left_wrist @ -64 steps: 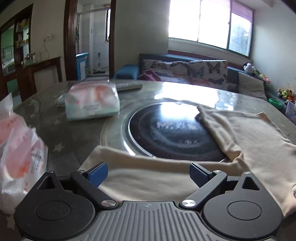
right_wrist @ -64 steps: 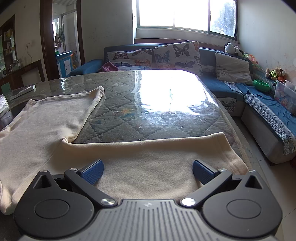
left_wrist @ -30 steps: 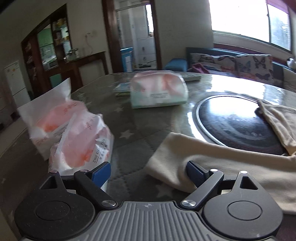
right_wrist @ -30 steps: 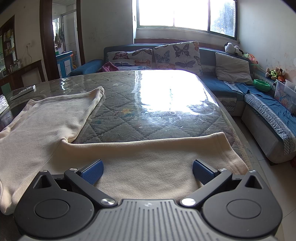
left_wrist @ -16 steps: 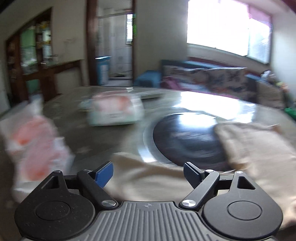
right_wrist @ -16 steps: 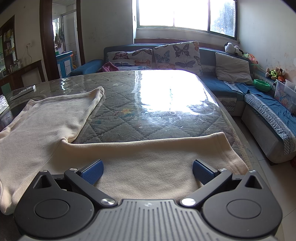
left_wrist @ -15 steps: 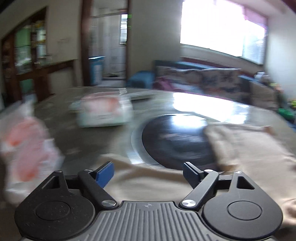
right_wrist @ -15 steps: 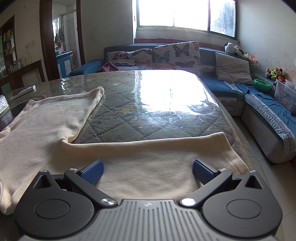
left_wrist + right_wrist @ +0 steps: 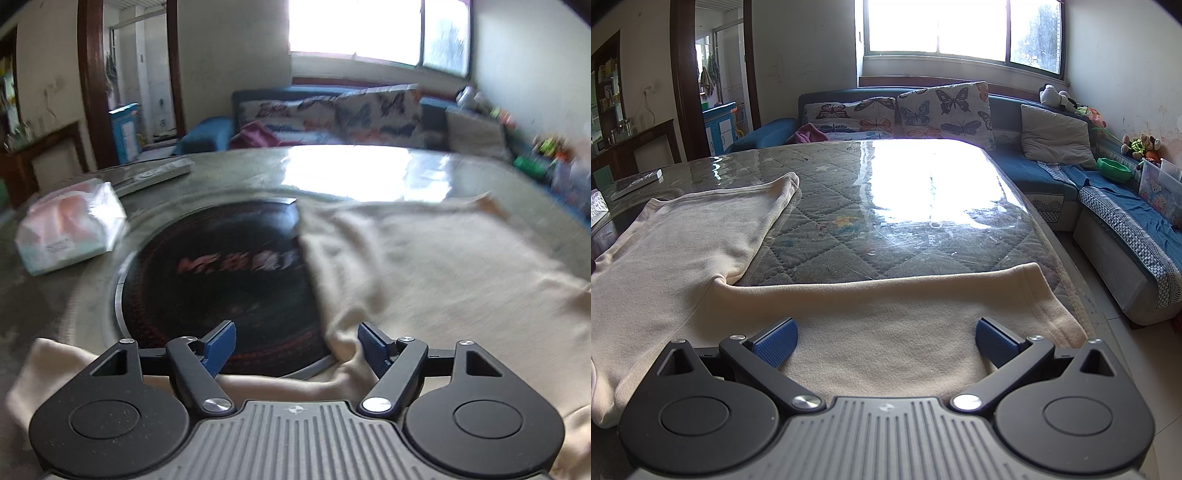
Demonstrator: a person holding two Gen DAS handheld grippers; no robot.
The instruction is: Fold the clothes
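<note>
A cream garment [image 9: 424, 266] lies spread on the glass-topped table [image 9: 923, 192], its two long parts running away from me. One part [image 9: 886, 306] lies across the near edge. The other [image 9: 701, 236] reaches toward the far left. My left gripper [image 9: 297, 347] hovers over a fold where the cloth meets a black round disc [image 9: 221, 277]. Its jaws are closing, and the pads press on nothing. My right gripper [image 9: 886, 341] stands open just above the near part of the garment, nothing between its fingers.
A plastic-wrapped packet [image 9: 70, 225] and a flat remote [image 9: 155, 175] lie at the table's left. A blue sofa with butterfly cushions [image 9: 923, 110] runs behind and to the right. The table's right edge [image 9: 1071, 280] drops to a tiled floor.
My left gripper has swung right, away from the packets at the table's left and over the cloth by the black disc, and its jaws have narrowed. The right gripper has not moved.
</note>
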